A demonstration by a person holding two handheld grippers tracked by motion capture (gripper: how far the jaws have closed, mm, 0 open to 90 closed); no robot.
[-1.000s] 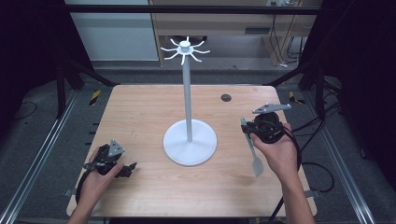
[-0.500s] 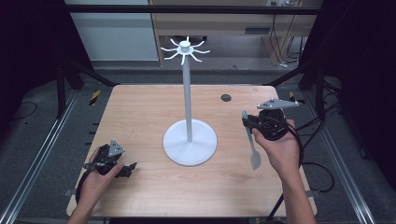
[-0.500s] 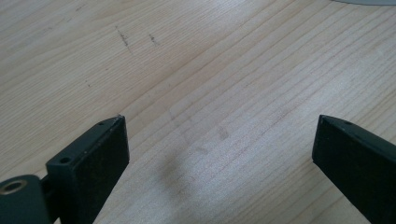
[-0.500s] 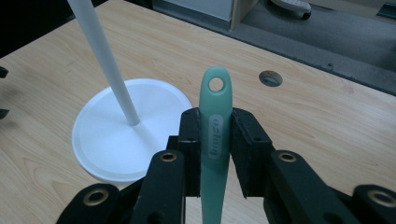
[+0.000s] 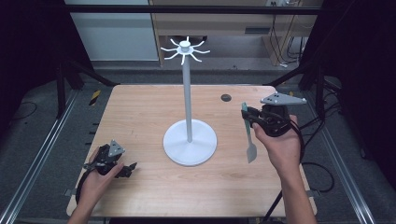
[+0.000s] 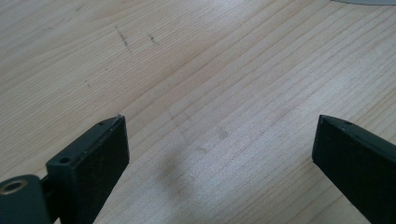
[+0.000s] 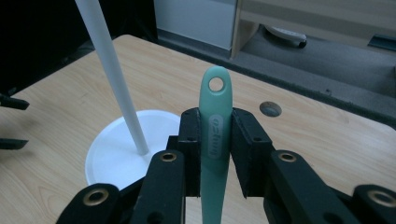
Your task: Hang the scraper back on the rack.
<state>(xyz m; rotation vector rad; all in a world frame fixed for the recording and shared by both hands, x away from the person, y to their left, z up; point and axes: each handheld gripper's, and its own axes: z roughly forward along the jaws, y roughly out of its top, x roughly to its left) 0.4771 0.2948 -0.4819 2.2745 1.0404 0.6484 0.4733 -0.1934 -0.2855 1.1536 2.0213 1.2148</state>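
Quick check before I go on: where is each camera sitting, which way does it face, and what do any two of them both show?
High view: above the person's side, facing forward and down on the table; both forearms enter from below.
Left gripper view: on the left gripper, facing bare wood, fingers apart.
Right gripper view: on the right gripper, facing along the clamped green spatula.
Shared: the white stand appears in high and right gripper views.

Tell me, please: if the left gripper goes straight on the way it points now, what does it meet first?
Most likely the table: the left gripper looks down along its open jaws at bare wood. The white stand base lies farther off.
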